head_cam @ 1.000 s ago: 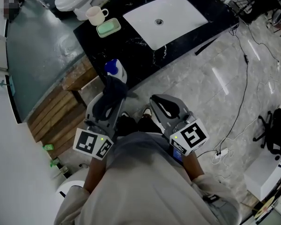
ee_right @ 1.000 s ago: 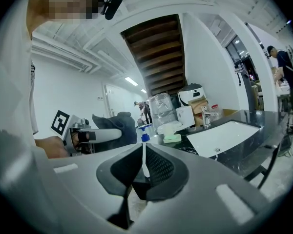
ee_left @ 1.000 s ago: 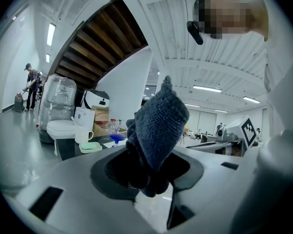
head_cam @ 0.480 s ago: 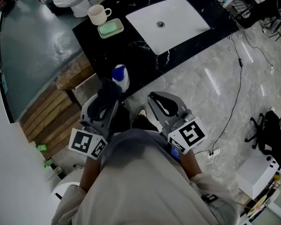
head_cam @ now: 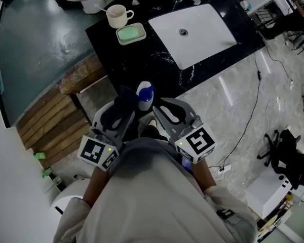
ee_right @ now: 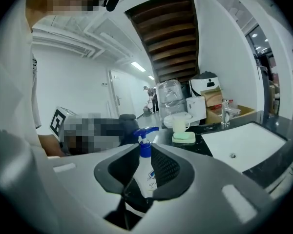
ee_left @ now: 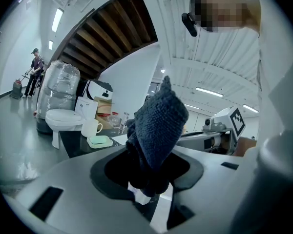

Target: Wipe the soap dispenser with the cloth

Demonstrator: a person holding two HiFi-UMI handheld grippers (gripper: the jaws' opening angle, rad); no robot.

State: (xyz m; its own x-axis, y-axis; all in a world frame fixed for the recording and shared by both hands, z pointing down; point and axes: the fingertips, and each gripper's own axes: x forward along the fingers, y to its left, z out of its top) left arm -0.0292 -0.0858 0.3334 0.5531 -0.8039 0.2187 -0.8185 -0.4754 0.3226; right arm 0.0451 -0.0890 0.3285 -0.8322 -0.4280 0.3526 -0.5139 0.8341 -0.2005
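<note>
1. Head view: on the black counter in the upper half, a white mug is standing beside a green soap dish that is holding a paler bar. What the mug is holding I cannot tell. To their right a white sink is showing its drain.
2. The soap dispenser is standing at mid-frame by the counter's near corner, blue pump up, between the tips of the two grippers. The left gripper is carrying a dark cloth just left of it. The right gripper is pointing at it from the lower right. Only this view is showing the cables trailing over the pale floor at right.
3. Left gripper view: the jaws are clenching the bunched cloth, which is rising through the centre. A person is standing at the far left, and ceiling lights are glowing at right.
4. Right gripper view: the jaws have just been opening and are standing slightly apart. The dispenser is showing in the gap between them at lower centre, with no pad seen pressing on it. Its white body and printed label are appearing only here.
</note>
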